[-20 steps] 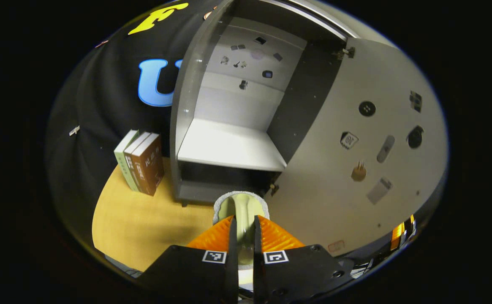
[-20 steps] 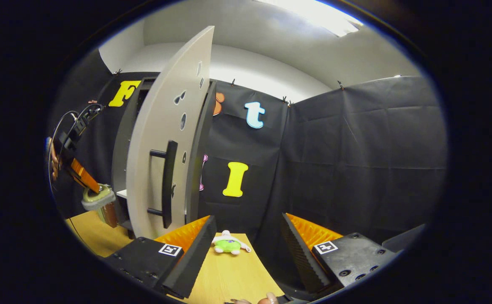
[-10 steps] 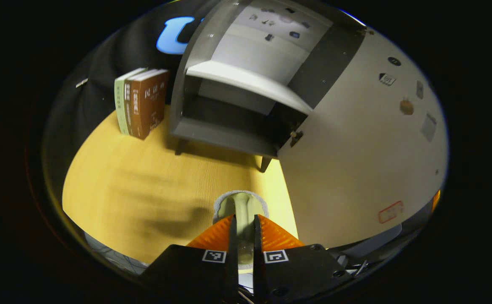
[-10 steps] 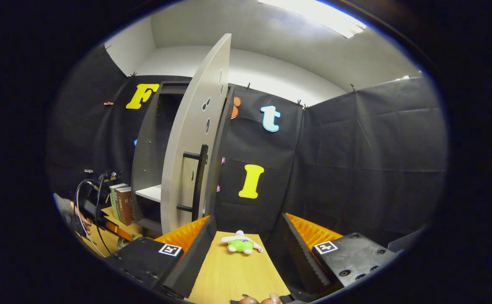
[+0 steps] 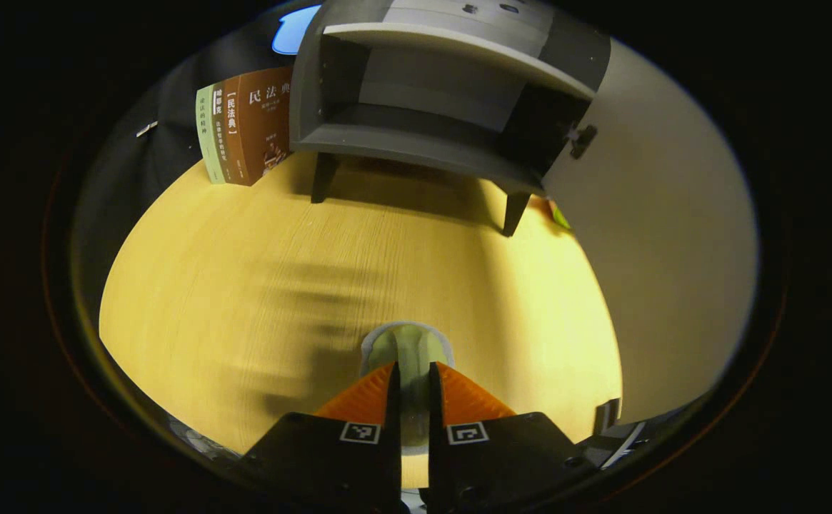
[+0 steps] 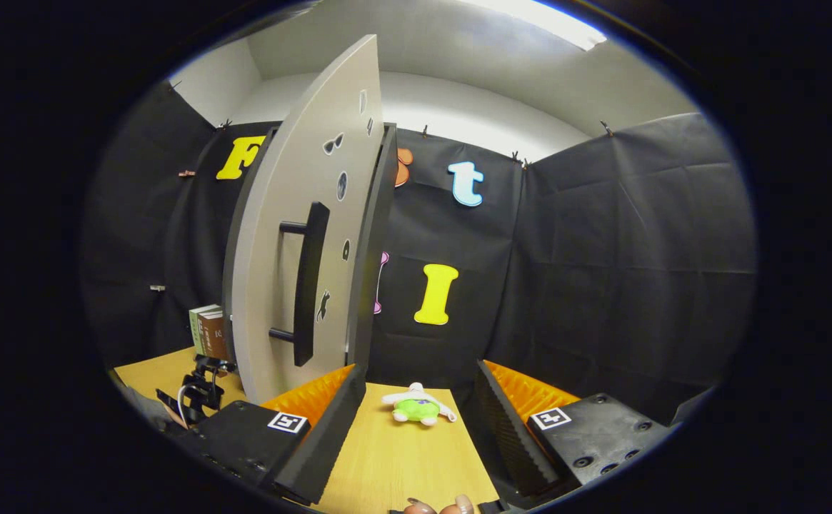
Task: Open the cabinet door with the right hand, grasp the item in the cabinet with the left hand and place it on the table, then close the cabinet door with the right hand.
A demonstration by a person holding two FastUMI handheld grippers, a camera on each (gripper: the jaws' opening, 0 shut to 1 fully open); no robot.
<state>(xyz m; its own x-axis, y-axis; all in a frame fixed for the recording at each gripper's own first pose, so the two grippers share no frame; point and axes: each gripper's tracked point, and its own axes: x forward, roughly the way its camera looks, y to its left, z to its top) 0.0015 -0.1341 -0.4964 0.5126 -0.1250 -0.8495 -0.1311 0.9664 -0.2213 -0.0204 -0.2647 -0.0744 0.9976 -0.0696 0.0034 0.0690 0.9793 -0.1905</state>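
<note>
Left gripper view: the left gripper has its jaws narrowed onto a pale green item with a grey-white rim, both fingers pressing its sides. The item hangs low over the bare table; whether it touches the wood cannot be told. Farther off, the cabinet stands on short dark legs, its lower compartment open. Books stand upright just left of it. The open door fills the right side.

Right gripper view: the right gripper has its jaws wide apart, holding nothing. Between and beyond its fingers a green and white plush toy lies on the table. To the left the door stands ajar, its dark bar handle facing the camera. The left gripper shows low at the left, over the table.
</note>
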